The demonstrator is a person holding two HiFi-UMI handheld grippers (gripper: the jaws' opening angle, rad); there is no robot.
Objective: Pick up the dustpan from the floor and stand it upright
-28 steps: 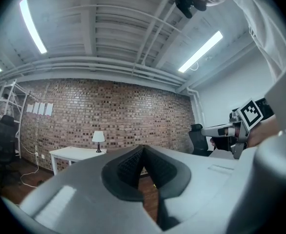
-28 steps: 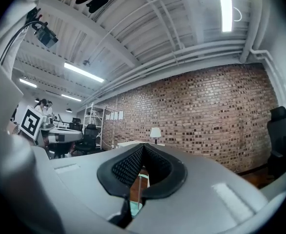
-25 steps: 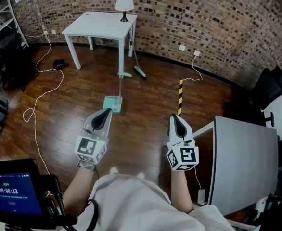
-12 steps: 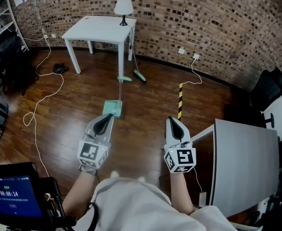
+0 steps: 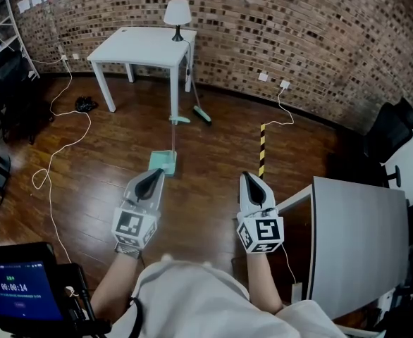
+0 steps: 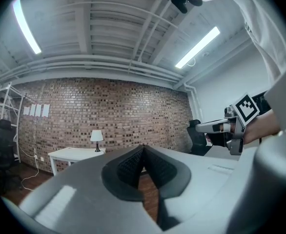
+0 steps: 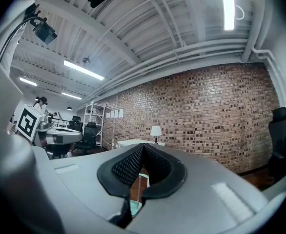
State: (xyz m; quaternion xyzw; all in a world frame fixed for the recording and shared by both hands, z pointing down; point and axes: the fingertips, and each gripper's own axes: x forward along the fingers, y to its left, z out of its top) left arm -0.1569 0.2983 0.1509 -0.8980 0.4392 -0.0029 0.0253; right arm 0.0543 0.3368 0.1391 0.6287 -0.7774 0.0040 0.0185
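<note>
On the wooden floor [image 5: 206,189] ahead of you, just beyond the tip of your left gripper [image 5: 152,177], sits the dustpan [image 5: 163,163]. Its teal pan is the end nearest you, and it is the only container close by. At this size you cannot tell whether anything lies in it. From the pan a thin handle runs almost straight away from you, toward the white table [image 5: 146,44], and ends in a teal grip. So the long axis points from you to the brick wall [image 5: 298,27], leaning very slightly right in the head view. The steep look down does not settle whether that handle lies flat on the boards or rises off them. The far grip stops near the head of a broom [image 5: 202,113], whose stick leans against the table's right side; grip and broom head are apart. A lamp [image 5: 177,10] stands on the table's back corner.

Your left gripper is closed: its dark pads meet along one line, with nothing between them. Your right gripper [image 5: 249,182] is the same, pads pressed together and holding nothing. Both are held level and side by side, apart from each other and clear of the dustpan. In the right gripper view the handle and a bit of teal pan show through the notch under the closed pads, well beyond them. A grey desk [image 5: 354,238] is at your right.
</note>
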